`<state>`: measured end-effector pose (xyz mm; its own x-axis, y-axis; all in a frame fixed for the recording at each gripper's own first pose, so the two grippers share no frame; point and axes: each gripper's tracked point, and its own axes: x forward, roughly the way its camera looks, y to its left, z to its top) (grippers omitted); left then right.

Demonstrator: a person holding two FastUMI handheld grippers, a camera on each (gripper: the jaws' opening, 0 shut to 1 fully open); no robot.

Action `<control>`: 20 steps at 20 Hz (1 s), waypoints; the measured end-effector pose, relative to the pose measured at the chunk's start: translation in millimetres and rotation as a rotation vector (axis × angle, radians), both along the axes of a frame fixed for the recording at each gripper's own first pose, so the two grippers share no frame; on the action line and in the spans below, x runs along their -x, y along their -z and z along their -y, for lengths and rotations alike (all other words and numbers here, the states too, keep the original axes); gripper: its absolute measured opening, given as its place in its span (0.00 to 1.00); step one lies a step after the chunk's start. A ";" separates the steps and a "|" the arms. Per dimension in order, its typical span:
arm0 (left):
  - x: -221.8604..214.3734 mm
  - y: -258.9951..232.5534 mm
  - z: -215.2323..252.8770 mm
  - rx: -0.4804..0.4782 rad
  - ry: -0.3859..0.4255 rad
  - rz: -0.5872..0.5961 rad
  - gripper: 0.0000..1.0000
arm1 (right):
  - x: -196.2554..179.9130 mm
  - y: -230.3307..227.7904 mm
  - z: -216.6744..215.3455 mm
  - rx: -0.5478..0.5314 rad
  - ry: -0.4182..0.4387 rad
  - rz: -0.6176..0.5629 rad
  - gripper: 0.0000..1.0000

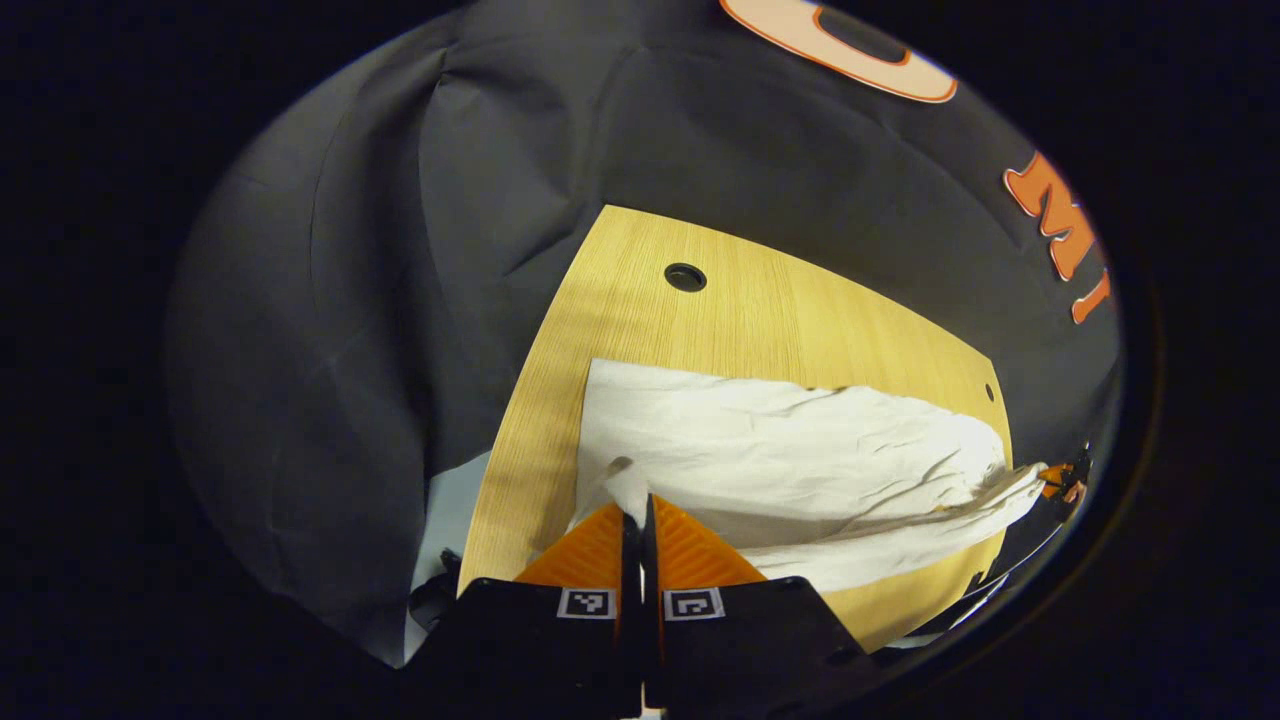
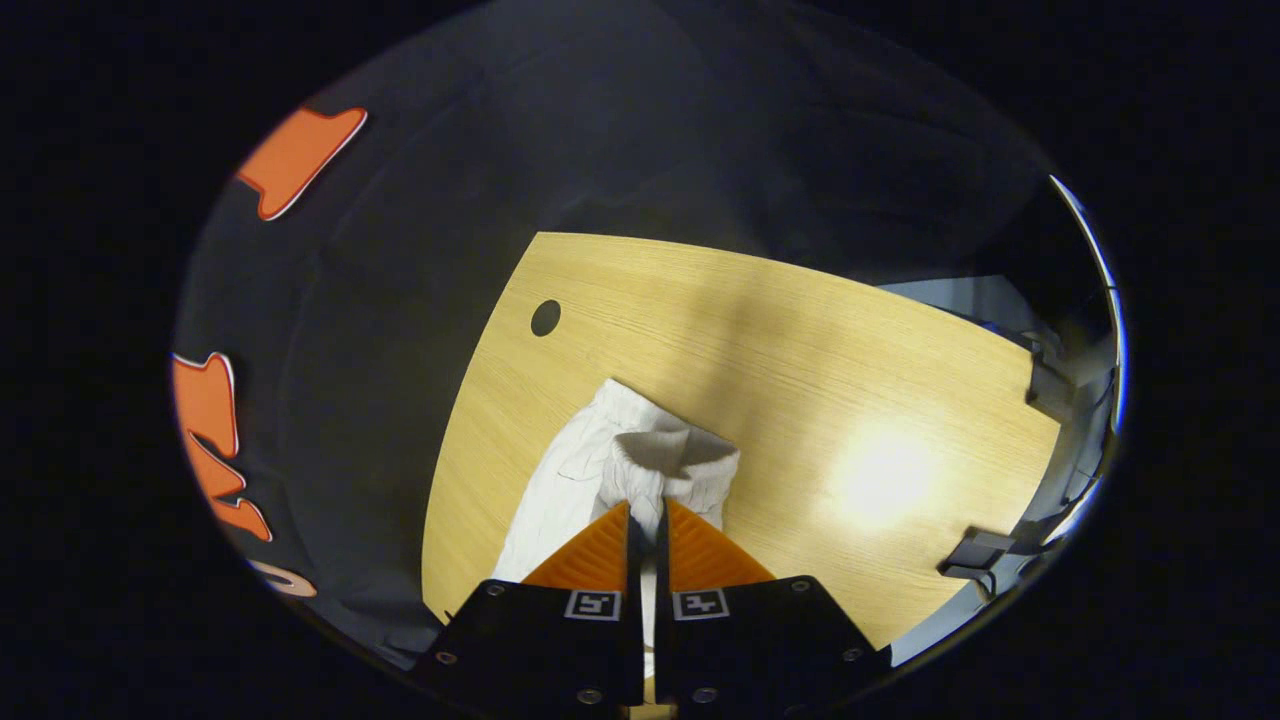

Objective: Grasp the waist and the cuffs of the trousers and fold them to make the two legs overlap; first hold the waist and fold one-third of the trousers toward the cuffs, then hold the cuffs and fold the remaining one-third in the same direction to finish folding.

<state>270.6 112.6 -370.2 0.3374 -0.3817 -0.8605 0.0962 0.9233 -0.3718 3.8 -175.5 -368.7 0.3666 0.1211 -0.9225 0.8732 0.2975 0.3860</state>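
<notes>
Wooden surface [image 1: 760, 320] ahead of both grippers, pale grain, with a round dark hole [image 1: 685, 277] far ahead in the left gripper view and again ahead and to the left [image 2: 545, 318] in the right gripper view. Bright glare patch on the bare wood ahead-right of the right gripper.

White trousers [image 1: 800, 450] spread across the surface, stretched from directly at the left gripper's tips out to the far right of its view, wrinkled, the lower edge lifted off the wood and drawn taut toward the other gripper [image 1: 1062, 482], seen small at the right edge, touching the cloth's end. In the right gripper view, the same trousers [image 2: 580, 470] run from the tips back down to the left, with a ribbed, gathered end [image 2: 680, 455] bunched just ahead of the fingers.

Left gripper [image 1: 638, 520]: fingers drawn together, a corner of white cloth rising just above the tips and pinched between them. Right gripper [image 2: 648, 515]: fingers likewise closed to a narrow slit, white cloth visible in the gap and clamped there.

Small dark brackets [image 2: 980, 550] at the surface's edge, to the right of the right gripper.
</notes>
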 end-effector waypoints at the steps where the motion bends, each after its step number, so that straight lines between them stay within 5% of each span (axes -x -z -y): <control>1: -7.7 2.3 1.6 0.015 -0.028 0.004 0.04 | 0.4 -2.0 1.1 -0.024 0.005 0.009 0.05; 4: -27.8 15.1 6.5 0.123 -0.173 -0.068 0.04 | 0.6 -6.3 5.4 -0.111 0.073 0.002 0.05; 10: -37.3 30.0 -2.0 0.153 -0.435 -0.151 0.04 | -10.1 -13.7 8.6 -0.262 0.191 -0.001 0.05; 14: -43.5 20.4 -5.5 0.104 -0.442 -0.115 0.10 | -20.8 -17.1 5.5 -0.328 0.238 0.057 0.06; 15: -50.3 17.7 -15.0 0.081 -0.491 -0.087 0.04 | -20.1 -20.7 9.0 -0.332 0.249 0.077 0.06; 18: -75.7 -6.0 -30.1 0.181 -0.742 -0.021 0.35 | -31.3 -28.5 26.2 -0.272 0.277 0.158 0.14; 20: -73.7 -11.5 -29.9 0.181 -0.732 -0.036 0.47 | -40.0 -41.6 41.5 -0.229 0.268 0.232 0.29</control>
